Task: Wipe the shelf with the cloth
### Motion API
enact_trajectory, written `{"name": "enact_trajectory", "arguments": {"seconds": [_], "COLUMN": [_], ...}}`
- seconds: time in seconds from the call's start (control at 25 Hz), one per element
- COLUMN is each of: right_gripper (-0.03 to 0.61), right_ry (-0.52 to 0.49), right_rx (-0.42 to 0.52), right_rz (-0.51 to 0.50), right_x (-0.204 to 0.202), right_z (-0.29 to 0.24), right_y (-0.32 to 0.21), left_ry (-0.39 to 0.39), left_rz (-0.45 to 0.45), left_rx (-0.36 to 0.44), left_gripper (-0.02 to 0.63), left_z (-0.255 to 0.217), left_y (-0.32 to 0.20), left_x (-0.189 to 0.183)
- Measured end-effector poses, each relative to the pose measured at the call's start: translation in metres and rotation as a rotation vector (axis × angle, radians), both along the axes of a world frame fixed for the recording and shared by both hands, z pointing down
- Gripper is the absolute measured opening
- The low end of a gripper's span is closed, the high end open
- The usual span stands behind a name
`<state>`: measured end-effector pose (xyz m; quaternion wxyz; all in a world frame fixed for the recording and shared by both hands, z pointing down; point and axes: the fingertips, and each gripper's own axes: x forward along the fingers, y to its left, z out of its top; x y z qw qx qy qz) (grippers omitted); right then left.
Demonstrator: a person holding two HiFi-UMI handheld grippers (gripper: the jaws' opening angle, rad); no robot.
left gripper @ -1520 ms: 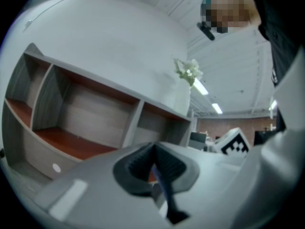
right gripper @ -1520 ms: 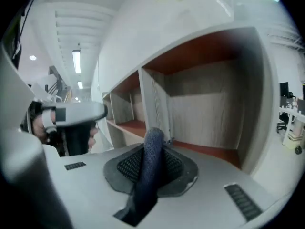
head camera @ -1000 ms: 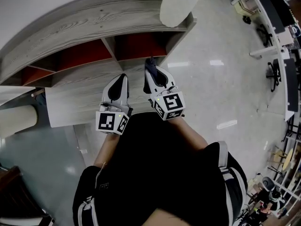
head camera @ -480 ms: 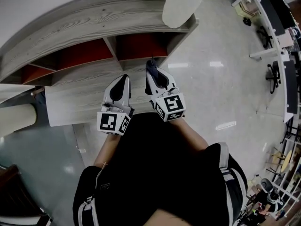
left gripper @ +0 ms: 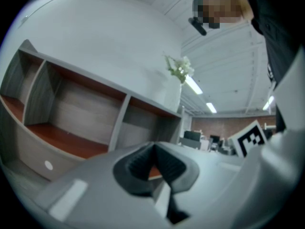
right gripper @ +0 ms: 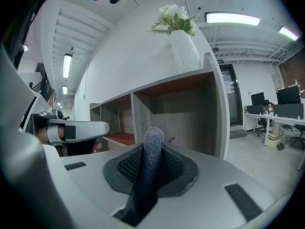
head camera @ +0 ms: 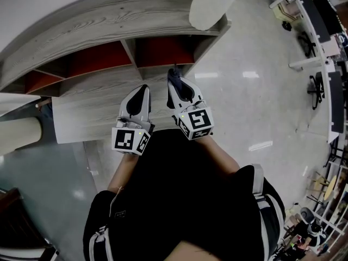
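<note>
The person stands in front of the shelf, a grey wood unit with red-lined cubbies and a wide lower ledge sticking out toward them. Both claws hang side by side above that ledge, pointing at the cubbies.

The right claw pinches the cloth, a dark blue knit strip that pokes up as a rolled end between the pads and trails back through them. The left claw is pressed together with nothing in it.

No wiping looks under way yet; the cloth seems to sit above the wood, not on it.

To do this well, I'd say the right claw should tip down until the free end of the cloth, not the hard tips, meets the board. Only a small nub of cloth shows past the pads, so a shallow angle would put more fabric on the surface. Long strokes along the grain, then into each cubby, would cover it.

The white vase with flowers stands on the top board near its right end, so strokes up there should stop short of it.
</note>
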<state>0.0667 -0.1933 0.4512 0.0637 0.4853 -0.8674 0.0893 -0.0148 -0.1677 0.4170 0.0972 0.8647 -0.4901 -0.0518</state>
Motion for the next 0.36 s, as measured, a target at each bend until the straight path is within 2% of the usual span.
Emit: {"name": "enact_trajectory", "arguments": {"seconds": [0.36], "right_gripper": [0.054], "right_ry": [0.011], "right_rx": [0.001], "right_rz": [-0.009], "right_x": [-0.0018], "right_z": [0.0008], "right_y": [0.0017], "left_ry": [0.001], "left_rz": [0.009], "left_rx": [-0.001], "left_gripper": [0.005], "left_z": [0.0001], "left_y": [0.0002], "left_x": [0.0009]}}
